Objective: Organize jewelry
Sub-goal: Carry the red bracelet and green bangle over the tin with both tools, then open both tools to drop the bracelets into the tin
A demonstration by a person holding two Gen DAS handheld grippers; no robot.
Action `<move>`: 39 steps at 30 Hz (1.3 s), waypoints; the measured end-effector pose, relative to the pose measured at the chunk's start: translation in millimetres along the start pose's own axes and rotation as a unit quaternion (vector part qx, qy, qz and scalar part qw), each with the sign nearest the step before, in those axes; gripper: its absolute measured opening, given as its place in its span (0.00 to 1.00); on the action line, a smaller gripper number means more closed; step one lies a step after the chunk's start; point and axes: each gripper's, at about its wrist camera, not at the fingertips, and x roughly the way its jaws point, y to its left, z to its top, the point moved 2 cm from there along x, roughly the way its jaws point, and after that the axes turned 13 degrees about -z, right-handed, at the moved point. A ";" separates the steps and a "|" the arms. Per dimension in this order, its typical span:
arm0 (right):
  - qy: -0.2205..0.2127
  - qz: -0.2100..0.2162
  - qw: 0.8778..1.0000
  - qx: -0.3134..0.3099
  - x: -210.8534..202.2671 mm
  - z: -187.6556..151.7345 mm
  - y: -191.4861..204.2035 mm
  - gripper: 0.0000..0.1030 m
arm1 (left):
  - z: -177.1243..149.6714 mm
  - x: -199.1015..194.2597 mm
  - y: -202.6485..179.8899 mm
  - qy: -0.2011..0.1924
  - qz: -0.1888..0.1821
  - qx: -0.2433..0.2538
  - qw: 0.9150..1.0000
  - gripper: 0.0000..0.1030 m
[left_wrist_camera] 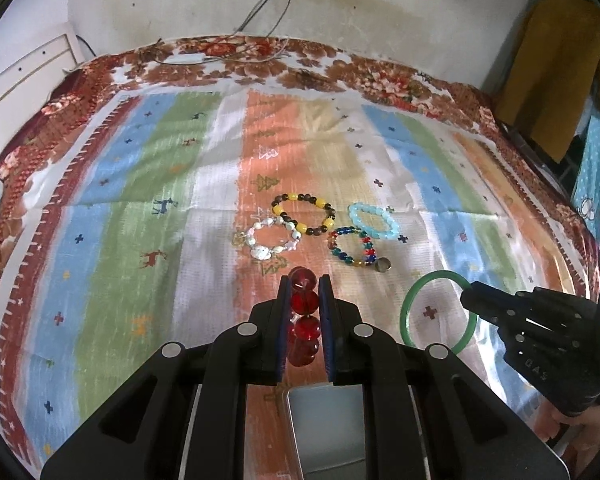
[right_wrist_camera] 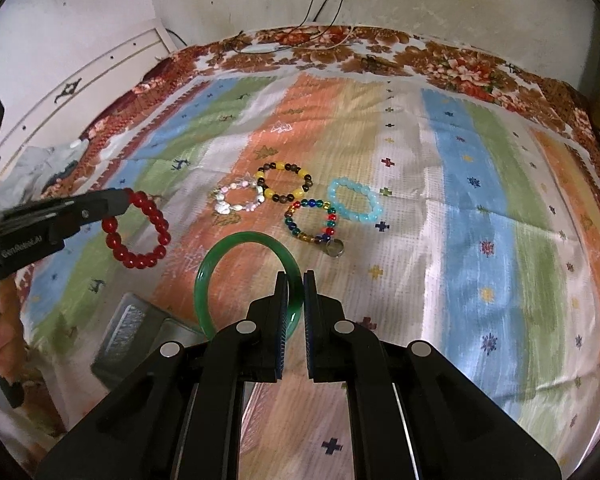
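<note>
Bed, striped cloth (left_wrist_camera: 148,184) | left claw (left_wrist_camera: 305,280) clenched on red bead bracelet (left_wrist_camera: 305,308), frame centre | right claw (right_wrist_camera: 296,280) grasping green bangle (right_wrist_camera: 220,256) | advise: lower both level into tin (left_wrist_camera: 324,424), lower centre.

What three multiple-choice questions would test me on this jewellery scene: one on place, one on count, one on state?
1. Where is the grey metal tin?
A. by the far wall
B. near the person, beside the held pieces
C. on a shelf

2. How many bracelets lie loose on the striped cloth?
A. two
B. four
C. six

3. What is the right tool doing?
A. hanging open
B. gripping the green glassy bangle
C. gripping a red bracelet

Answers: 1 B, the tin sits in the near foreground. 2 B, four lie clustered mid-cloth. 3 B, the bangle's rim runs between its closed pads.
</note>
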 end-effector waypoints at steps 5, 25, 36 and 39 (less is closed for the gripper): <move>-0.004 0.007 1.000 0.004 -10.2 -8.3 1.9 0.08 | -8.0 -8.1 0.4 -0.004 -0.004 -0.004 1.000 0.13; -0.006 0.006 1.000 -0.024 -25.8 -33.2 19.2 0.08 | -40.9 -33.9 -26.8 -0.017 -0.027 0.024 0.999 0.13; -0.003 0.010 1.000 -0.025 -31.0 -42.9 21.0 0.08 | -56.3 -37.4 -35.5 -0.010 -0.035 0.033 0.999 0.13; -0.002 0.014 1.000 -0.027 -31.2 -46.2 21.8 0.09 | -59.6 -36.9 -35.1 -0.006 -0.037 0.027 0.999 0.13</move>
